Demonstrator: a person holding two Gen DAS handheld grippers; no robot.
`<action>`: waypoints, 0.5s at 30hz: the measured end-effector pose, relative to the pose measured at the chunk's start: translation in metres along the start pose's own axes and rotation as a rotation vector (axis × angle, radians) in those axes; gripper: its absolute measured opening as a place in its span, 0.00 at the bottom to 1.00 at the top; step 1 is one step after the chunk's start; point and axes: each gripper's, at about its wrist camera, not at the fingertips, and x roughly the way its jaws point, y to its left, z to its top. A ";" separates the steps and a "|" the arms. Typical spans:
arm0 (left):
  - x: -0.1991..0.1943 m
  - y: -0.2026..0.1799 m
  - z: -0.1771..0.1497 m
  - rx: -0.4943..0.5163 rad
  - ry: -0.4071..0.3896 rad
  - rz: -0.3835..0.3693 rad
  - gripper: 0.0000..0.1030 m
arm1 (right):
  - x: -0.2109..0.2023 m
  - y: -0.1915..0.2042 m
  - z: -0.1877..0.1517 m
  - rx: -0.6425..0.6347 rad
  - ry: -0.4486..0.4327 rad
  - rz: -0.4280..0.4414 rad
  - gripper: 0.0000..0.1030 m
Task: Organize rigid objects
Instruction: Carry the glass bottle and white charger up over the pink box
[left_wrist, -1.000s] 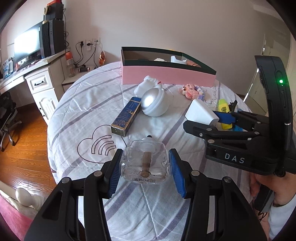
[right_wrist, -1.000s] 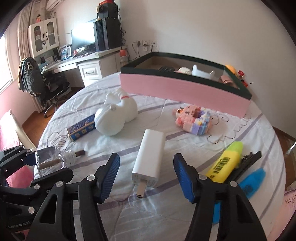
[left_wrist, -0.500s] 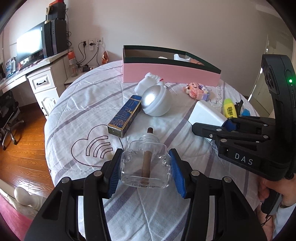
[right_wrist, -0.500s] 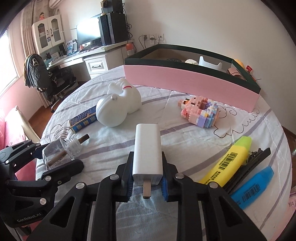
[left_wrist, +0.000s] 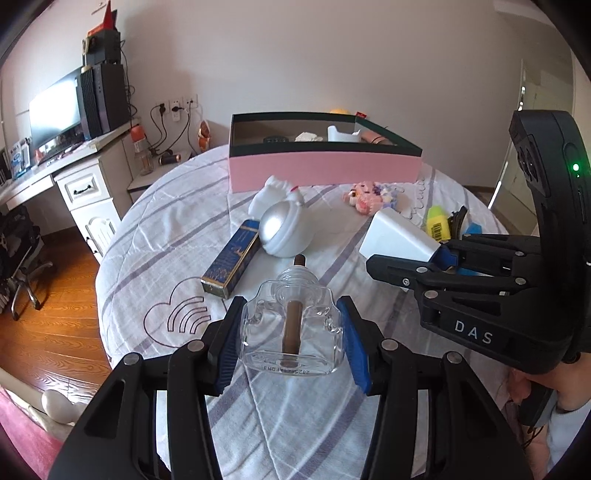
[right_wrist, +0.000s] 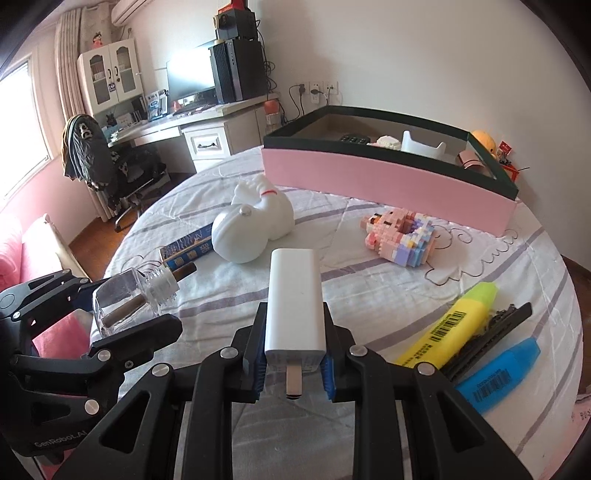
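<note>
My left gripper (left_wrist: 291, 332) is shut on a clear glass bottle (left_wrist: 291, 328) with a brown stick inside, held above the bed. It also shows in the right wrist view (right_wrist: 136, 299). My right gripper (right_wrist: 293, 354) is shut on a white charger block (right_wrist: 295, 302), lifted off the quilt; it shows in the left wrist view (left_wrist: 399, 236) too. The pink box with a dark green rim (left_wrist: 325, 170) stands at the far side and holds several items.
On the striped quilt (right_wrist: 369, 280) lie a blue carton (left_wrist: 232, 258), a silver-white ball toy (left_wrist: 284, 229), a white figurine (right_wrist: 269, 203), a pink block toy (right_wrist: 402, 236), a yellow highlighter (right_wrist: 454, 325), a blue highlighter (right_wrist: 498, 376) and a black clip (right_wrist: 495, 332). A desk stands left.
The right gripper closed on the white charger and lifted it. The left gripper raised the glass bottle off the quilt and both moved a little toward the box.
</note>
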 end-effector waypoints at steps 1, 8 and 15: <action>-0.002 -0.001 0.001 0.002 -0.004 -0.003 0.49 | -0.004 -0.002 0.001 0.004 -0.010 -0.001 0.23; -0.017 -0.014 0.019 0.025 -0.049 -0.027 0.49 | -0.036 -0.020 0.008 0.024 -0.066 -0.016 0.23; -0.023 -0.030 0.042 0.052 -0.087 -0.062 0.49 | -0.061 -0.045 0.020 0.037 -0.111 -0.044 0.23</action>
